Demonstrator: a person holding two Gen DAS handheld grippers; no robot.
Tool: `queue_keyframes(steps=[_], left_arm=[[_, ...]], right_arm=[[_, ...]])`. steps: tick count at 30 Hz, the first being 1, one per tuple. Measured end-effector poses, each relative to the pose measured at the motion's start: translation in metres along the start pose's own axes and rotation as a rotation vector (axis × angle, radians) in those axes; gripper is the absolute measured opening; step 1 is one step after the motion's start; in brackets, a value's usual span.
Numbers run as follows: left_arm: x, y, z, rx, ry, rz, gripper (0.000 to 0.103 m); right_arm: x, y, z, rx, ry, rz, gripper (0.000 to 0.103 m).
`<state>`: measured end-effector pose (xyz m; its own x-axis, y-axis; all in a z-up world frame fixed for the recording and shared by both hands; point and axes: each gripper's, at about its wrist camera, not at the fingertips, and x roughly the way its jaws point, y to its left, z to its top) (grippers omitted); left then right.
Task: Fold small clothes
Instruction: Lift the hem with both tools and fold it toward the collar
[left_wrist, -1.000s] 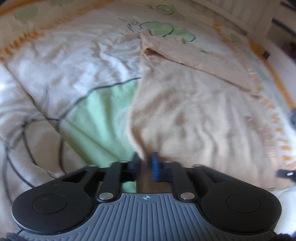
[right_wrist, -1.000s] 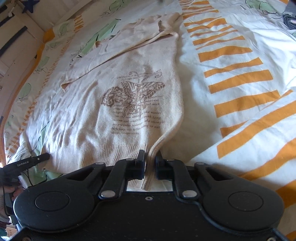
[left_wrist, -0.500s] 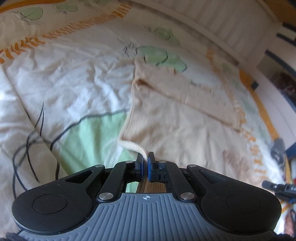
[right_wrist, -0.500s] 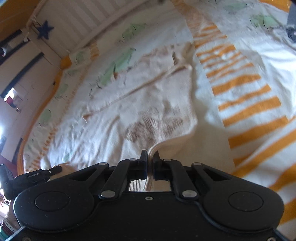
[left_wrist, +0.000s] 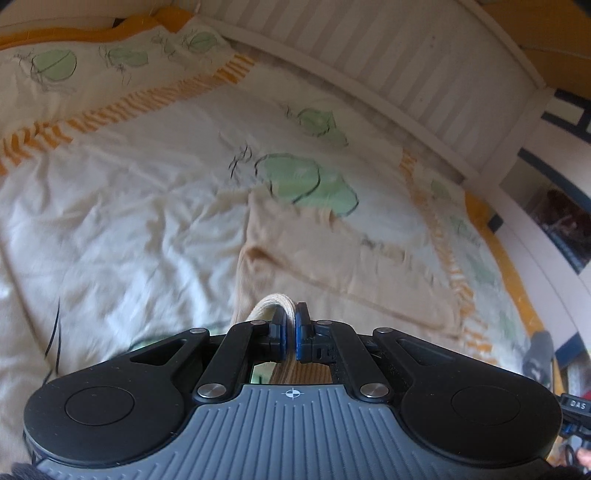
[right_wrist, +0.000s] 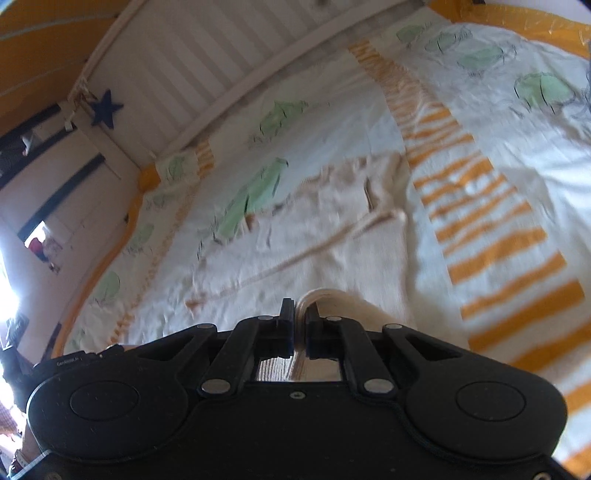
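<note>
A cream knitted sweater (left_wrist: 332, 258) lies on the bed, one sleeve folded across its upper part. My left gripper (left_wrist: 291, 325) is shut on the sweater's bottom hem at its left corner and holds it lifted above the bed. My right gripper (right_wrist: 300, 321) is shut on the hem (right_wrist: 321, 295) at the right corner, also lifted. The sweater body (right_wrist: 332, 240) stretches away from both grippers toward the headboard. The lifted hem hides the printed front.
The bed cover (left_wrist: 110, 221) is white with green shapes and orange stripes (right_wrist: 480, 206). A white slatted headboard (left_wrist: 369, 66) runs along the far side. The other gripper shows at the left edge of the right wrist view (right_wrist: 74, 362). A wall with a blue star (right_wrist: 105, 109) is at left.
Both grippers closed on the hem corners, then lifted and moved forward toward the headboard, pulling the bottom of the sweater up off the bed.
</note>
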<state>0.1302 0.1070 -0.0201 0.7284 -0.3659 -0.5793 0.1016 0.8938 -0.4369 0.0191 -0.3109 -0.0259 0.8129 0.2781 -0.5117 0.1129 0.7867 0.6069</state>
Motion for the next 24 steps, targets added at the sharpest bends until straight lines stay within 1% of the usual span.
queue_keyframes(steps=[7, 13, 15, 18, 24], left_arm=[[0.024, -0.009, 0.037, 0.019, -0.064, -0.019, 0.004], [0.061, -0.016, 0.073, 0.009, -0.104, -0.032, 0.004], [0.077, -0.02, 0.082, 0.01, -0.108, -0.027, 0.004], [0.099, -0.025, 0.091, 0.041, -0.105, -0.007, 0.004], [0.144, -0.026, 0.1, 0.065, -0.08, 0.033, 0.004]], right_arm=[[0.022, -0.003, 0.039, -0.017, -0.101, 0.01, 0.012], [0.056, -0.01, 0.078, -0.019, -0.155, -0.001, 0.012], [0.07, -0.011, 0.089, -0.027, -0.162, -0.011, 0.012], [0.093, -0.014, 0.1, -0.038, -0.164, -0.028, 0.012], [0.138, -0.026, 0.115, -0.029, -0.145, -0.08, 0.012]])
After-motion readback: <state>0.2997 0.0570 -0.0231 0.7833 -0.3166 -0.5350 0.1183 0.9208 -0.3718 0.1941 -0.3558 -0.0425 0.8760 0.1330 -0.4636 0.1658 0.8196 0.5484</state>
